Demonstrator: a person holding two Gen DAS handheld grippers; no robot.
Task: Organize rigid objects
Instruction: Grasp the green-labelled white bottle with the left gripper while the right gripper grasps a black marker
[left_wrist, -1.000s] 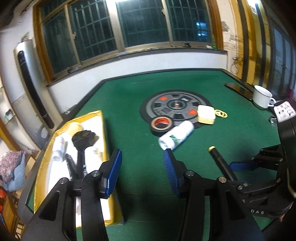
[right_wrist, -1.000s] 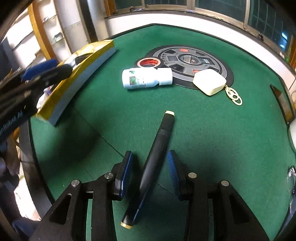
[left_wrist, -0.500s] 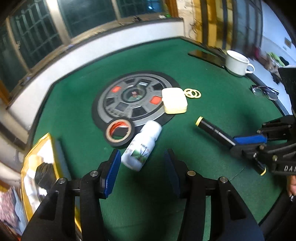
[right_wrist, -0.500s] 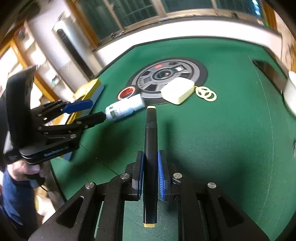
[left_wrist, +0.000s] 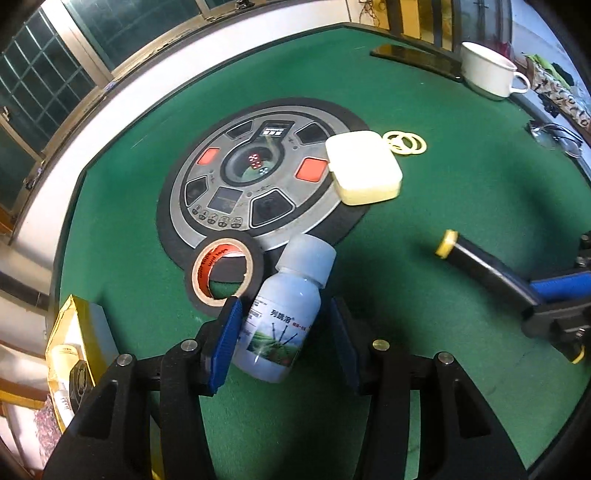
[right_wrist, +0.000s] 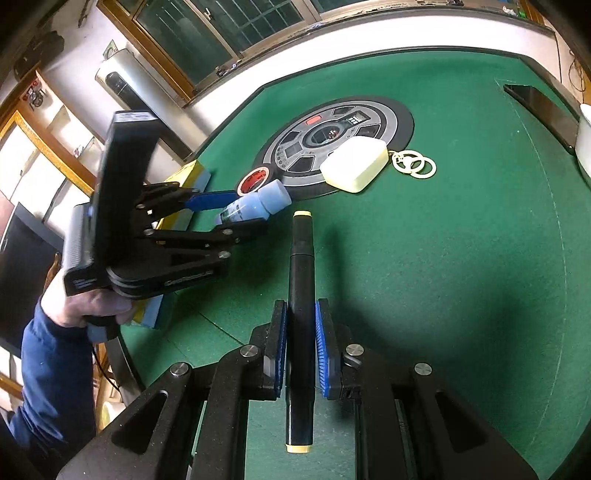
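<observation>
A white bottle (left_wrist: 286, 314) with a green label lies on the green table, cap pointing away. My left gripper (left_wrist: 282, 330) is open with one blue finger on each side of the bottle; it also shows in the right wrist view (right_wrist: 232, 214). My right gripper (right_wrist: 300, 347) is shut on a black marker (right_wrist: 301, 295) with yellow ends and holds it above the table. The marker also shows in the left wrist view (left_wrist: 484, 264). A yellow box (left_wrist: 74, 343) holding sorted items sits at the table's left edge.
A black tape roll (left_wrist: 225, 273) lies just left of the bottle. A cream case (left_wrist: 364, 171) with pale rings (left_wrist: 404, 142) rests on the round grey control panel (left_wrist: 255, 184). A white mug (left_wrist: 487, 70), a dark phone (left_wrist: 413, 55) and glasses (left_wrist: 554, 134) lie at the far right.
My left gripper has swung from the yellow box to the bottle and now straddles it. My right gripper closed on the marker and lifted it.
</observation>
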